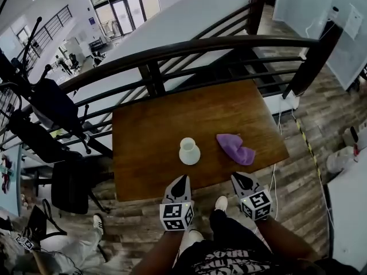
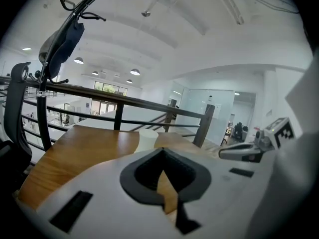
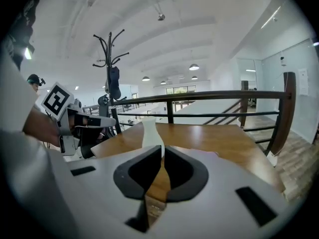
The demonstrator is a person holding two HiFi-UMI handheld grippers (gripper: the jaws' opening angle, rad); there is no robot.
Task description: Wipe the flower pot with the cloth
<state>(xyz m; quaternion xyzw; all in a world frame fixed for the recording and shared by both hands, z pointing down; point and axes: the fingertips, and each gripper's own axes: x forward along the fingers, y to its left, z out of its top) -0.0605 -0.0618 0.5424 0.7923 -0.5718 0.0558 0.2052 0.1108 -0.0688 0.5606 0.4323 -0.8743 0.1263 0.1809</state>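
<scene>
Quick rundown of the setup: the flower pot (image 1: 189,152) is a small white vase-shaped thing with a narrow neck. It stands upright on the wooden table (image 1: 149,136), toward the near edge and about mid-width. The cloth (image 1: 235,148) is purple and crumpled in a heap on the table to the pot's right, near it but not touching.

Both grippers are held low at the near edge of the table, side by side and apart from each other, and neither touches the pot or the cloth. The left gripper (image 1: 182,180) has its jaws pressed together, dark pads meeting at the tip with nothing between them. In its own view the pot sits just past the tips, a bit to the left. The right gripper (image 1: 239,178) is the same story: jaws closed tip to tip and empty. Its view has the pot rising right above the tips, with the left gripper off to the side.

As for writing, the only print I can make out is the black-and-white square marker patterns on each gripper's cube. There's a blue sign (image 1: 92,20) by the far glass doors, but it's way too small to read.

Other stuff around: a dark metal railing (image 1: 172,50) runs along the far side of the table, and a black office chair (image 1: 69,185) stands at the table's left. A coat stand (image 3: 108,59) with something dark hung on it shows in the right gripper view. The person's white shoe (image 1: 221,203) pokes out on the wood floor below the table edge
</scene>
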